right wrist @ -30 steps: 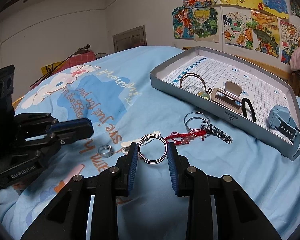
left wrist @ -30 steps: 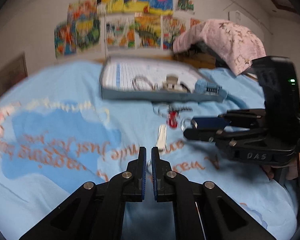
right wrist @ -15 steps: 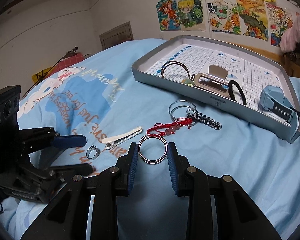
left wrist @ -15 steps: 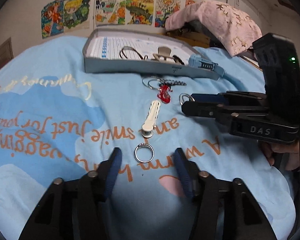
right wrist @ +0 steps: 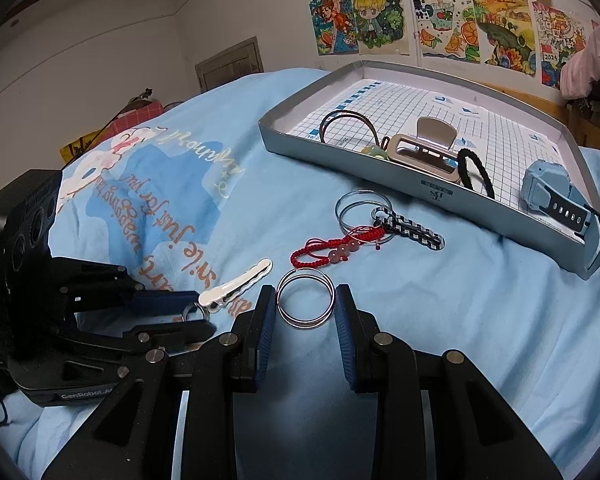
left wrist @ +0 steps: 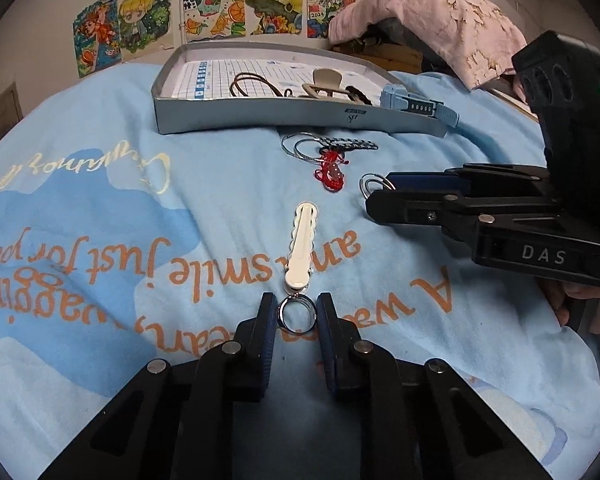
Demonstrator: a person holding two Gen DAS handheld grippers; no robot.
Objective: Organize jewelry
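While my left gripper [left wrist: 297,314] has just been closing around the small silver ring [left wrist: 296,314], its blue pads look to meet the band on both sides, so I judge I have it pinched, though lightly. The ring lies flat on the blue bedspread [left wrist: 100,208], just short of the white hair clip [left wrist: 302,248], whose near end almost touches it. My right gripper [right wrist: 305,306] is clamped on a pair of larger silver hoops [right wrist: 306,300], one pad on each side, the hoops low over the cloth.

To do this lift well, I should squeeze only enough that the thin band cannot twist out, then raise it straight up so the pads do not drag the soft cloth or nudge the clip. A ring held by its edges may pivot or spring free, so I should keep my wrist steady and go slowly.

The grey tray [left wrist: 260,118] waits at the far side of the bed, already holding hair ties, a claw clip and a blue watch. I should carry over the red cord bracelet [left wrist: 332,170] and the keyrings [right wrist: 360,216] without snagging them, and open low inside the tray wall. My two hands are close, so I should move one at a time.
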